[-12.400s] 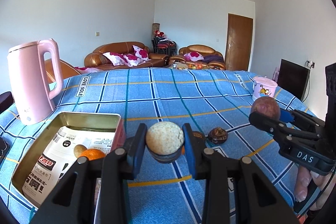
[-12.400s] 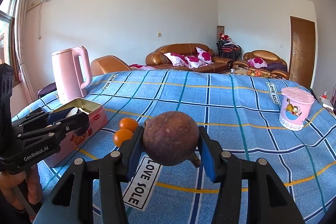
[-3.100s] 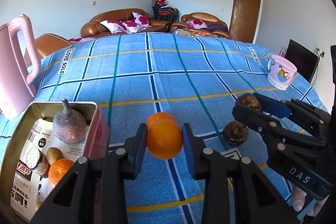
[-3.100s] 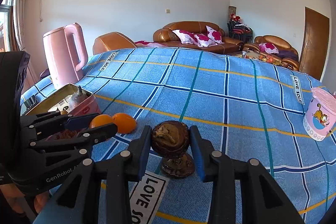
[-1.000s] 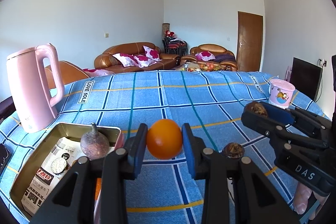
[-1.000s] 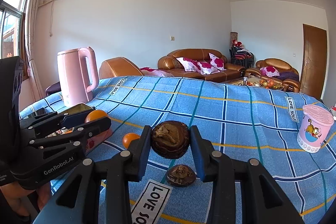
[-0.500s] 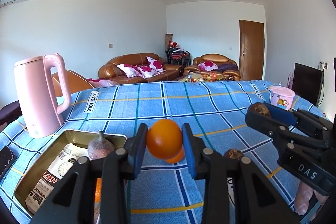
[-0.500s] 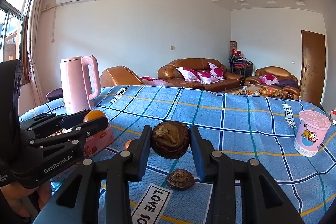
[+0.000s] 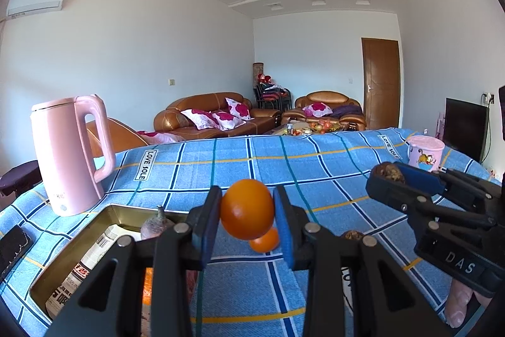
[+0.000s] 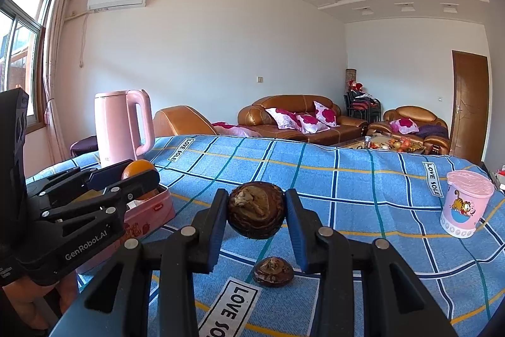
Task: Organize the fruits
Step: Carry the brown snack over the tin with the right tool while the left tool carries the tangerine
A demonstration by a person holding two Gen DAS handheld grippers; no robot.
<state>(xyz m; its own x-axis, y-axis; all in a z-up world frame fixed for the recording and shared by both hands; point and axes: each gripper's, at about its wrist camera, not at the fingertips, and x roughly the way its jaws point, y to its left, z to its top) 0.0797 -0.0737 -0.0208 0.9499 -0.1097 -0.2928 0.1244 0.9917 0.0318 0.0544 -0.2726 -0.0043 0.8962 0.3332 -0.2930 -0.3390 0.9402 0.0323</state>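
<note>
My left gripper is shut on an orange, held above the blue checked cloth just right of the open tin. A second orange lies on the cloth behind it. The tin holds a purple-brown fruit and another orange low down. My right gripper is shut on a brown dried mangosteen, raised over the cloth. Another brown mangosteen lies on the cloth below it. In the right wrist view the left gripper appears at left with its orange over the tin.
A pink kettle stands behind the tin at the left. A pink cup with a cartoon cat stands at the far right of the cloth. A dark phone lies at the left edge. Sofas stand beyond the table.
Both grippers have tilted up a little, so the table sits lower in each view. The second orange now shows below the held one. Both grips are unchanged.
</note>
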